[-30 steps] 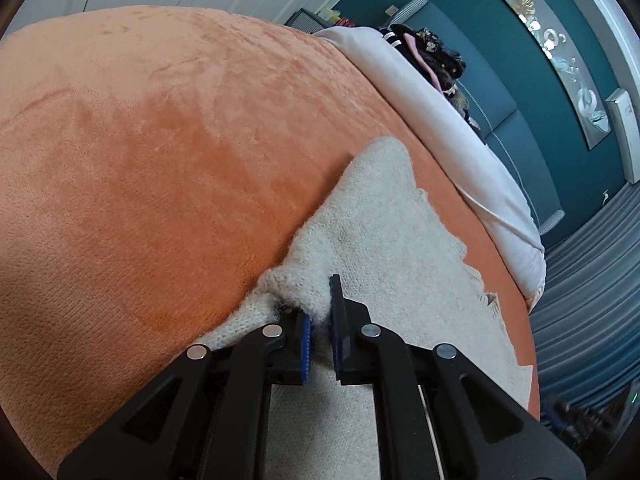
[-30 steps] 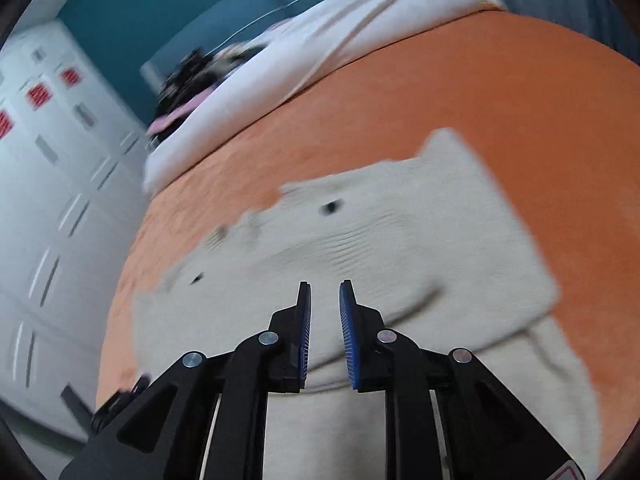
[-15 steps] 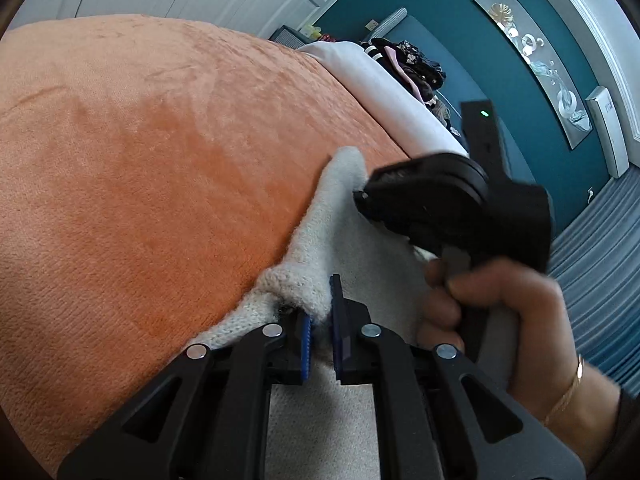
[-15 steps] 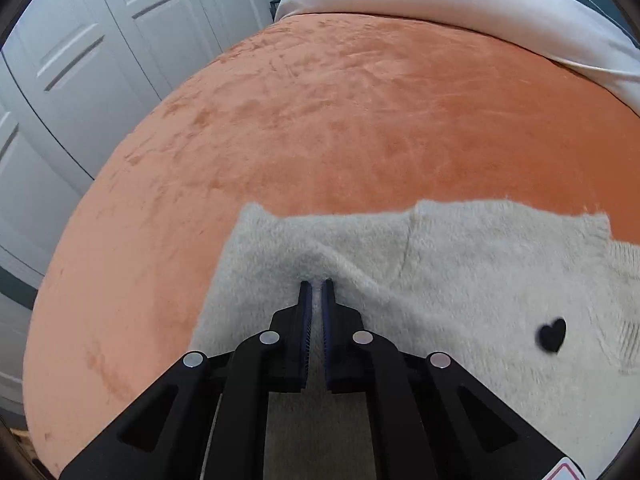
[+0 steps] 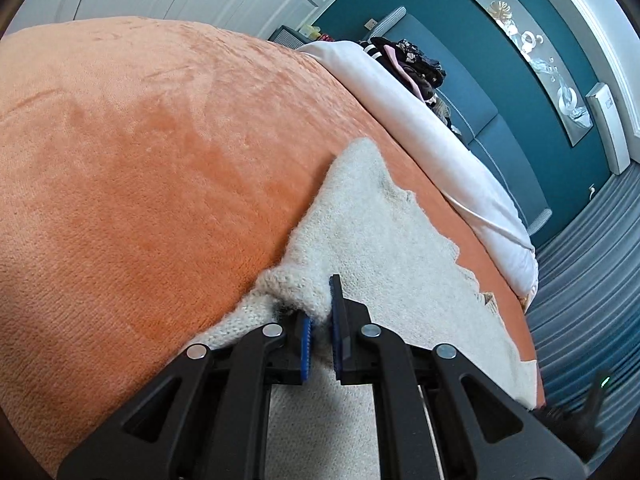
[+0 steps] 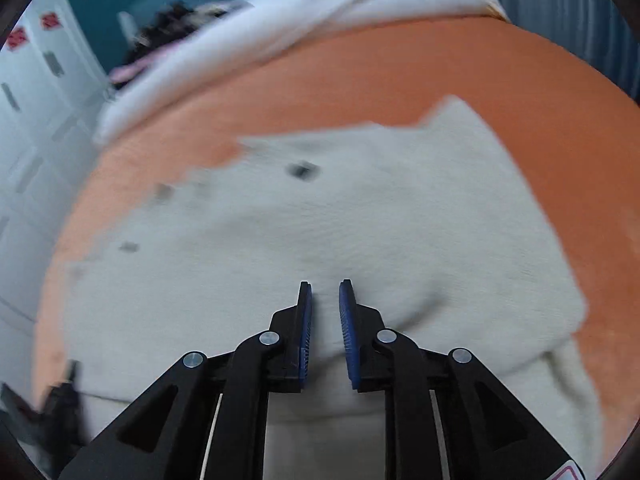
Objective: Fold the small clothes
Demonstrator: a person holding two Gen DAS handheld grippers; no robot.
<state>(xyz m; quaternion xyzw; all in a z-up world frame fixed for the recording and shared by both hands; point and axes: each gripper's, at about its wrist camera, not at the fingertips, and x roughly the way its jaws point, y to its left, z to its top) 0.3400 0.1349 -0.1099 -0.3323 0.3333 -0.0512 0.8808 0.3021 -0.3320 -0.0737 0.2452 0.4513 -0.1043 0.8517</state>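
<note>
A cream knitted sweater [image 5: 400, 248] lies spread on an orange blanket [image 5: 140, 160]. My left gripper [image 5: 320, 312] is shut on a bunched fold at the sweater's left edge, and the knit bulges up between its blue pads. In the blurred right wrist view the sweater [image 6: 360, 208] fills the middle, with small dark marks [image 6: 304, 169] on it. My right gripper [image 6: 325, 300] hovers above the sweater's near part. Its jaws stand a narrow gap apart with nothing between them.
A white duvet [image 5: 420, 132] runs along the bed's far side, with a pile of dark clothes [image 5: 412, 64] behind it. White wardrobe doors and a teal wall stand beyond. A dark device with a green light [image 5: 576, 420] shows at the lower right of the left wrist view.
The right gripper and the hand holding it, over the sweater's far corner half a second ago, have left that spot. The right view swung back over the sweater, and its jaws now show a wider gap.
</note>
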